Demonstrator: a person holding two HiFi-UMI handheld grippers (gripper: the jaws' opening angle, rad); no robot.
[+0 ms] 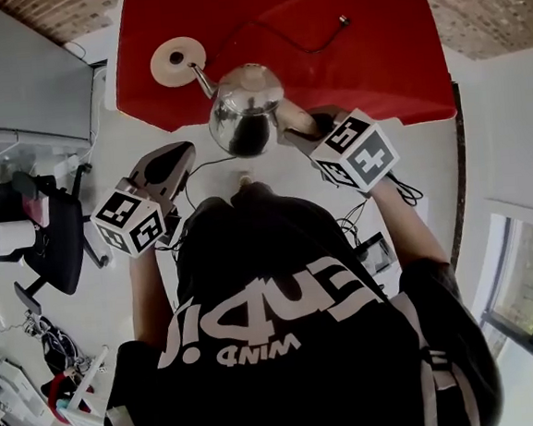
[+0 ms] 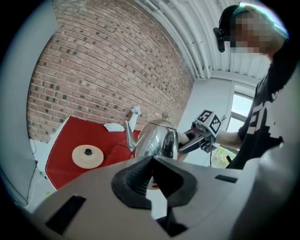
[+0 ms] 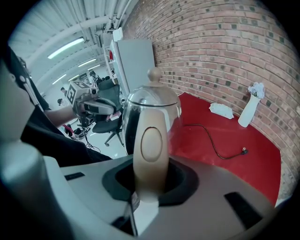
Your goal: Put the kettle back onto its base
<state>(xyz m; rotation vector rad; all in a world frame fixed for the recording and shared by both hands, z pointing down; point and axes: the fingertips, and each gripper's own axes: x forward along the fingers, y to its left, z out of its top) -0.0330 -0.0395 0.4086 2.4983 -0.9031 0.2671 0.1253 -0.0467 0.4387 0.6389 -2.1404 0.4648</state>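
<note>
1. Kettle of polished steel (image 1: 247, 112), round-bellied with a thin curved spout. It hangs over the near edge of the red table (image 1: 373, 50), carried by its beige plastic handle (image 3: 150, 154). Its knobbed lid is on, so what it holds cannot be seen.
2. Right gripper (image 3: 149, 187): its jaws stand partly apart and press on the lower end of that smooth, oval-dimpled handle.
3. Left gripper (image 2: 151, 168): its dark ribbed pads meet along one line with nothing between them. It hovers just beside the kettle's belly without touching it.
4. Round cream base with a dark centre stud (image 1: 177, 61): it lies flat on the red table beyond the spout tip, apart from the kettle.
5. Black power cord with a plug (image 3: 213, 140) curls loose across the red surface.
6. Tall white vase (image 3: 248, 110) stands by the brick wall (image 3: 220, 47) with a pale bunch in its mouth. A crumpled white cloth (image 3: 221, 110) lies beside it.
</note>
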